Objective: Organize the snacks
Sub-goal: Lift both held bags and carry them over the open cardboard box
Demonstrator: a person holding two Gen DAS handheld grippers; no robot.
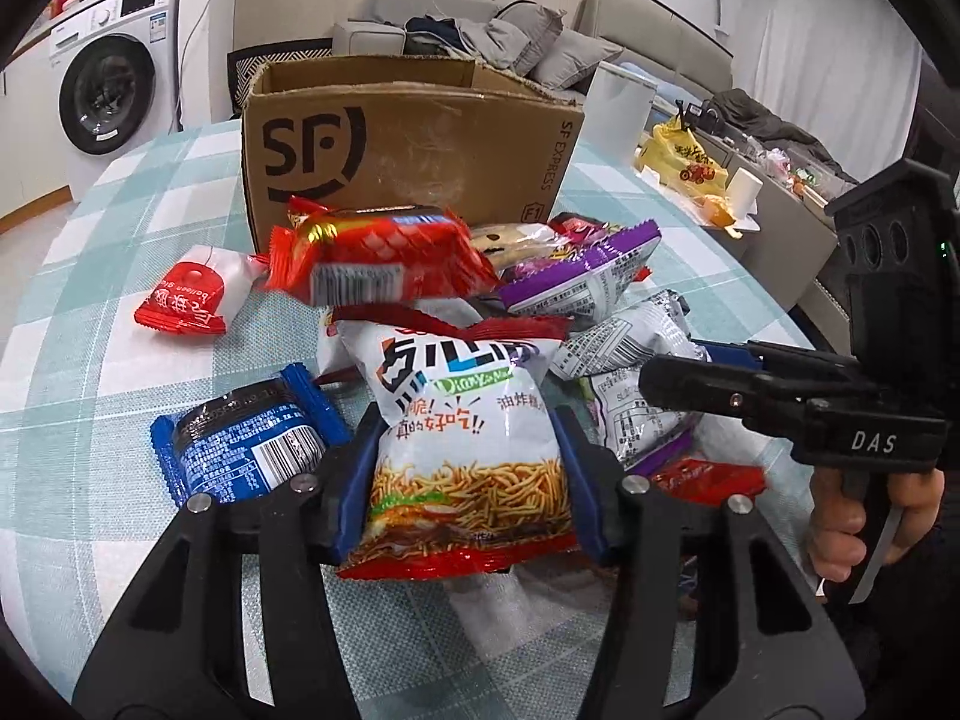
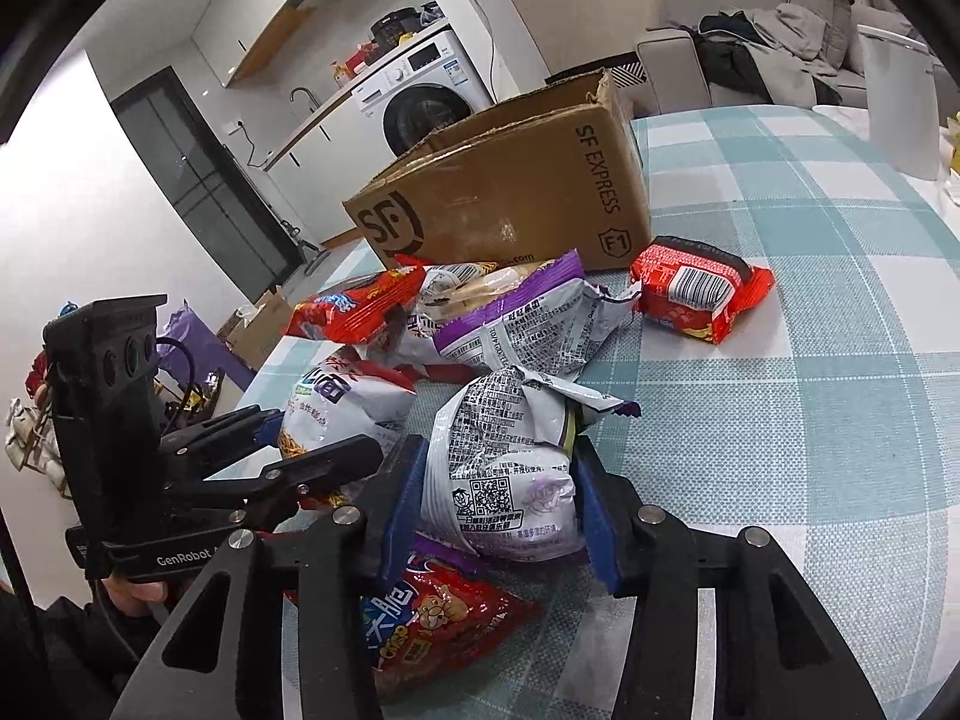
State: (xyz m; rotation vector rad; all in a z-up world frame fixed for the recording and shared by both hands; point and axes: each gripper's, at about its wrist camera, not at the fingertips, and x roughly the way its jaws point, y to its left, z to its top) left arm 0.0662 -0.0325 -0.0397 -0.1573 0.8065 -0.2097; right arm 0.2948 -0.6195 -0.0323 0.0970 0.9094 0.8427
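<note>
A heap of snack packets lies on the checked tablecloth (image 1: 108,276) in front of an open SF cardboard box (image 1: 408,144) (image 2: 510,198). My left gripper (image 1: 468,456) is shut on a white noodle-snack bag (image 1: 468,420), its blue pads pressing both sides. My right gripper (image 2: 501,480) is shut on a white and purple bag (image 2: 504,468). Each gripper shows in the other view: the right gripper (image 1: 684,363) beside the heap, the left gripper (image 2: 324,438) on the noodle-snack bag (image 2: 336,414). A red packet (image 1: 384,252) tops the heap, a blue packet (image 1: 240,438) lies left.
A small red and white packet (image 1: 186,300) lies apart at the left, another red packet (image 2: 696,288) by the box corner. A red bag (image 2: 438,618) sits under my right gripper. A white container (image 1: 618,114) stands behind the box, a yellow bag (image 1: 684,162) off the table.
</note>
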